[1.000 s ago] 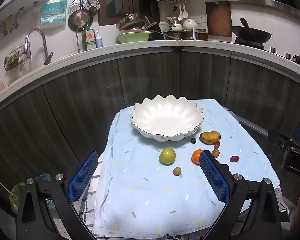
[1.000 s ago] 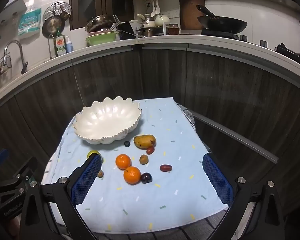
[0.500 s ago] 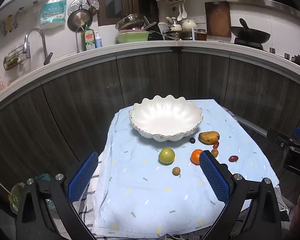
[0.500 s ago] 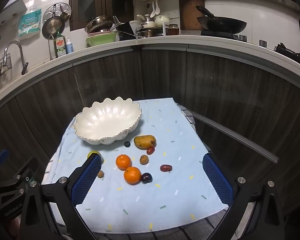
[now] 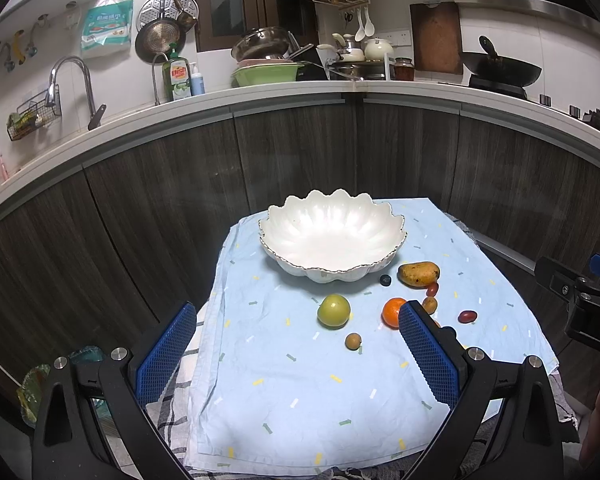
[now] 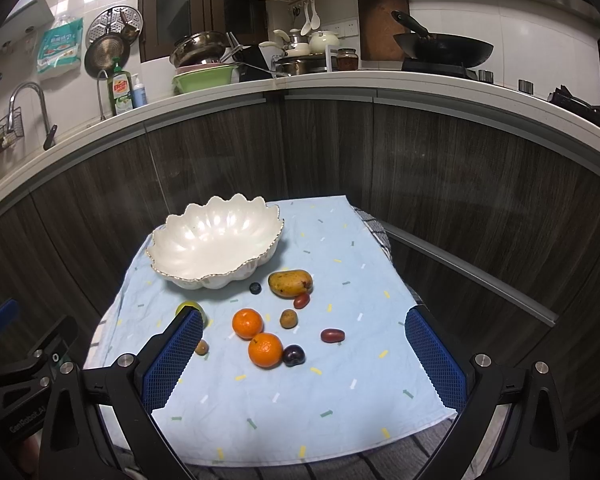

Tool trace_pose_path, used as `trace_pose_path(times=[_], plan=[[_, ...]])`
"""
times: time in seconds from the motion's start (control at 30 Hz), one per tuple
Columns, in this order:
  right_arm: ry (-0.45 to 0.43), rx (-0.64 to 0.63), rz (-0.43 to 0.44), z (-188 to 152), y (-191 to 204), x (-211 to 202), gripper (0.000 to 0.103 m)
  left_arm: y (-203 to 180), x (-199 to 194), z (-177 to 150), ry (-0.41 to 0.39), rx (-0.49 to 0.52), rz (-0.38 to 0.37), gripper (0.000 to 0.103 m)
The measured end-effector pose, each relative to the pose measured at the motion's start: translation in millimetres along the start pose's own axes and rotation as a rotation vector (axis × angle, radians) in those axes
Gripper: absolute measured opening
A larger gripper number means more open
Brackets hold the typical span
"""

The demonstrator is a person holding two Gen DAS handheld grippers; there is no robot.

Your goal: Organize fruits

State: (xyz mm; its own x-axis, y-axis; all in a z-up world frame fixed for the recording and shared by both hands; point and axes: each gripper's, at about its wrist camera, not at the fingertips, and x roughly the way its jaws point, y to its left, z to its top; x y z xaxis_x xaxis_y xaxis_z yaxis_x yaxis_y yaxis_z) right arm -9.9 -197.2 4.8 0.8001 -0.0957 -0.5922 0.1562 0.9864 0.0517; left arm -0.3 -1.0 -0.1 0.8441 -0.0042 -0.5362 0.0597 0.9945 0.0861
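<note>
A white scalloped bowl (image 5: 332, 236) (image 6: 216, 240), with nothing in it, stands at the back of a small table under a light blue cloth (image 5: 300, 380) (image 6: 300, 400). Loose fruit lies in front of it: a yellow mango (image 6: 290, 283) (image 5: 419, 273), two oranges (image 6: 247, 323) (image 6: 265, 349), a green apple (image 5: 333, 310), a dark plum (image 6: 293, 355), a red date (image 6: 332, 335), a blueberry (image 6: 255, 288) and small brown fruits (image 6: 288, 318). My left gripper (image 5: 296, 354) and right gripper (image 6: 304, 360) are both open and empty, hovering over the cloth's near side.
Dark curved cabinet fronts (image 5: 300, 152) ring the table. Above them runs a kitchen counter with a sink tap (image 5: 70, 80), dishes and a wok (image 6: 444, 50). The other gripper shows at the edge of each view (image 5: 584, 300) (image 6: 16, 352).
Both grippers have barely drifted; the scene sits almost the same. No fruit has moved.
</note>
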Motion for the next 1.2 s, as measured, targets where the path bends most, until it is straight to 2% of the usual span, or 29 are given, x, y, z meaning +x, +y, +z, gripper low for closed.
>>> trace_pose_path(times=[1.2], plan=[[0.002,0.002,0.001,0.1,-1.3,-0.2,0.102,-1.7,-1.0,-5.1,0.002,0.0,-0.001,0.103]])
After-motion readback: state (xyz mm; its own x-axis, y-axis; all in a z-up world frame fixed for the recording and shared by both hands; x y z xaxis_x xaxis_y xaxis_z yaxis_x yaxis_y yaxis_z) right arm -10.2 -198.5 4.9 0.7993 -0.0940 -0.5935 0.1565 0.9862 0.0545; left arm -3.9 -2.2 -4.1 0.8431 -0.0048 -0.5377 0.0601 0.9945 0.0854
